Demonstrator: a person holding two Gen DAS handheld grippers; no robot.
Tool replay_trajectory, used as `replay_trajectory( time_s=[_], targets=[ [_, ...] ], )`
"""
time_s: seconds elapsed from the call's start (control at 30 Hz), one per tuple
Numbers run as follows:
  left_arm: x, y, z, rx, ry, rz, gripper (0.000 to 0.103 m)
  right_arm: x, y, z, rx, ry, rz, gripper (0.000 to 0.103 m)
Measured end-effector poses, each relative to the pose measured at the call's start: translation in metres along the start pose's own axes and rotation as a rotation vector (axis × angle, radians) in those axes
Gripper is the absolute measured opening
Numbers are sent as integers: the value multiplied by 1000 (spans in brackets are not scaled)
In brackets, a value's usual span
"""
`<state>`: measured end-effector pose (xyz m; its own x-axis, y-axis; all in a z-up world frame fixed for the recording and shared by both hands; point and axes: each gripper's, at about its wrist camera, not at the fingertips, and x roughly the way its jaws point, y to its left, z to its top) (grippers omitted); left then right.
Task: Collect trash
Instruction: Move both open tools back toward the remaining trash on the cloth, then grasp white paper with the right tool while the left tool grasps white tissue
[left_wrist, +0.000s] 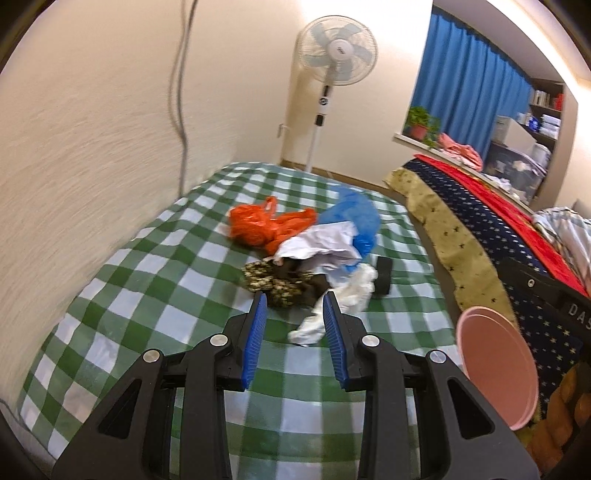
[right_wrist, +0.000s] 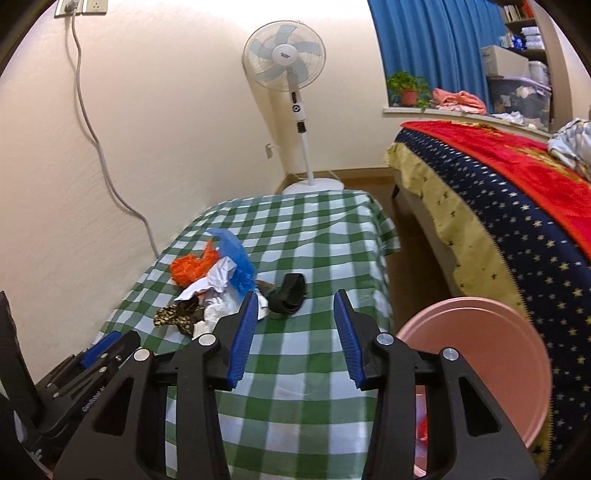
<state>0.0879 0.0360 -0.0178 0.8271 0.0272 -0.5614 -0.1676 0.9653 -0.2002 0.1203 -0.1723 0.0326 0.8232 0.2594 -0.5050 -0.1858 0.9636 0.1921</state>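
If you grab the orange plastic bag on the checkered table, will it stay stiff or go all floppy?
Probably floppy: the orange plastic bag lies crumpled in soft folds on the checkered tablecloth. It looks thin, so likely very light. It may drag the white paper that lies against it. The left gripper is open, not touching it.

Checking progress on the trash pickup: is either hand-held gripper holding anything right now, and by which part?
Nothing is held. The left hand-held gripper is open above the checked cloth, short of the white tissue. The right hand-held gripper is open too, with nothing between its fingers.
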Motion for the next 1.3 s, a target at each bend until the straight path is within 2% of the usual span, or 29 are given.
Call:
replay_trajectory(
  time_s=[0.47,0.67,0.77,1.07,1.23,1.3],
  targets=[
    [32,28,6,-65,21,72,32,60,38,-11,-22,44,125,43],
    [45,35,13,-100,20,50,32,84,48,-17,-27,89,167,44],
    [56,36,15,-117,44,27,36,94,51,-20,-37,110,177,44],
    [82,36,14,-133,93,4,36,112,47,-26,-15,157,193,43],
    [88,36,13,-132,112,-4,36,113,49,-26,-25,164,211,25],
    [89,36,14,-127,113,-2,34,113,50,-26,-30,172,220,12]
  ],
)
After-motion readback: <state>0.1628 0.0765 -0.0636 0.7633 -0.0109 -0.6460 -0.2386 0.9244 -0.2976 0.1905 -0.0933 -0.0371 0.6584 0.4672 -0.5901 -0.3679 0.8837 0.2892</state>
